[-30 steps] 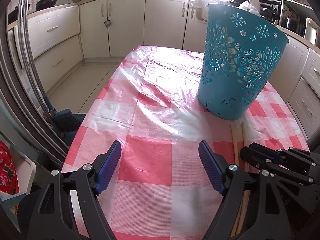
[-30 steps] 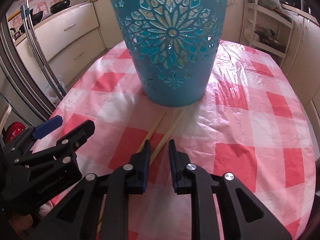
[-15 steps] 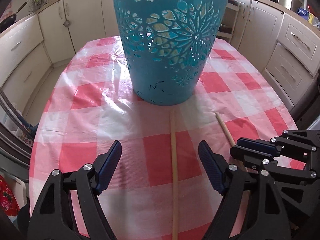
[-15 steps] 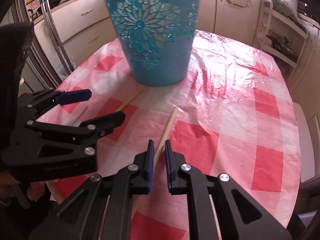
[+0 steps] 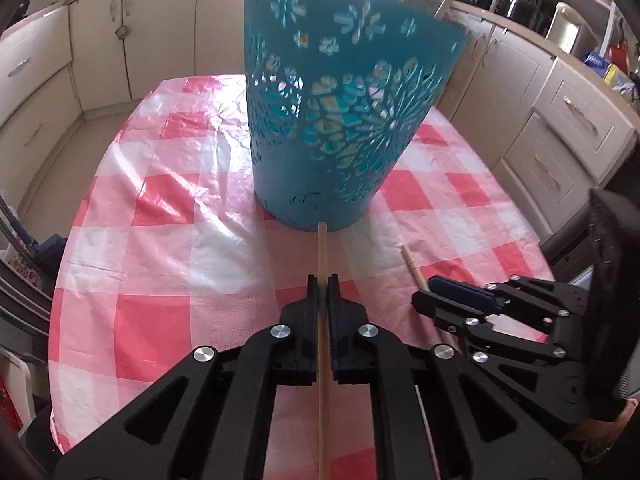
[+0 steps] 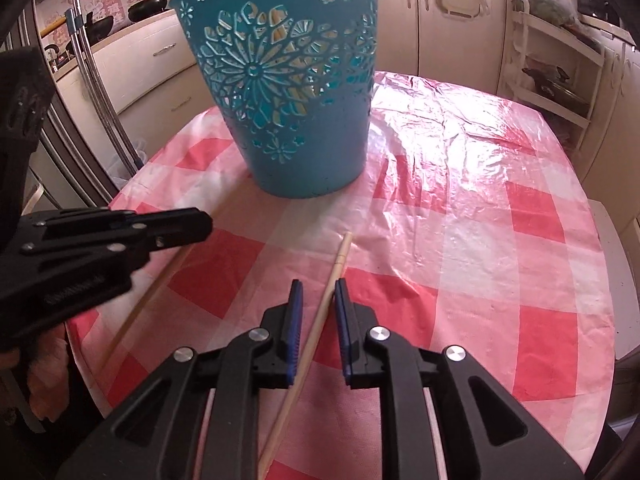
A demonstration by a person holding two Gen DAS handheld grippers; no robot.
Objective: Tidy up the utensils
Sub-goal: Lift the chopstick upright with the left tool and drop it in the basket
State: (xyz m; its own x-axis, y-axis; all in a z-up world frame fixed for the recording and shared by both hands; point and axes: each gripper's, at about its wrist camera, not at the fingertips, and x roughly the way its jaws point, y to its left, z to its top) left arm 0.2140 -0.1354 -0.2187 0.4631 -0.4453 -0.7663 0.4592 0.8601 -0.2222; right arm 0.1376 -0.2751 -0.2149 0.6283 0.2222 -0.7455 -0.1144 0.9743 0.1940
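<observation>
Left chopstick (image 5: 322, 264): a wooden stick is clamped between the pads of the left tongs (image 5: 322, 284); its far tip reaches the foot of the basket, and whether it touches the wall cannot be told.
Right chopstick (image 6: 334, 276): a second wooden stick is seen lying on the desk in front of the basket, well short of its foot, slanting between the pads of the right tongs (image 6: 319, 292).
Left tongs: the jaws have just been closing and are now pressed shut on the left chopstick.
Right tongs: the jaws have just been opening slightly; a narrow gap is kept, the right chopstick passes through it near the right pad, and no pressing on it is seen.
Basket (image 5: 340, 120): a teal plastic basket with cut-out flower patterns is stood upright on the desk, beyond both chopsticks.
Basket contents: pale, wood-coloured shapes are glimpsed through the cut-outs, and a wooden end is seen sticking up past the far rim; what they are cannot be told.
Desk (image 6: 500, 208): an oval desk is covered with a shiny red-and-white checked cloth, on which the basket stands.
Behind the basket: cream kitchen cabinets (image 5: 160, 32) and drawers are seen.
Left of the basket: dark pans (image 6: 148, 4) are seen on a counter in the right wrist view.
</observation>
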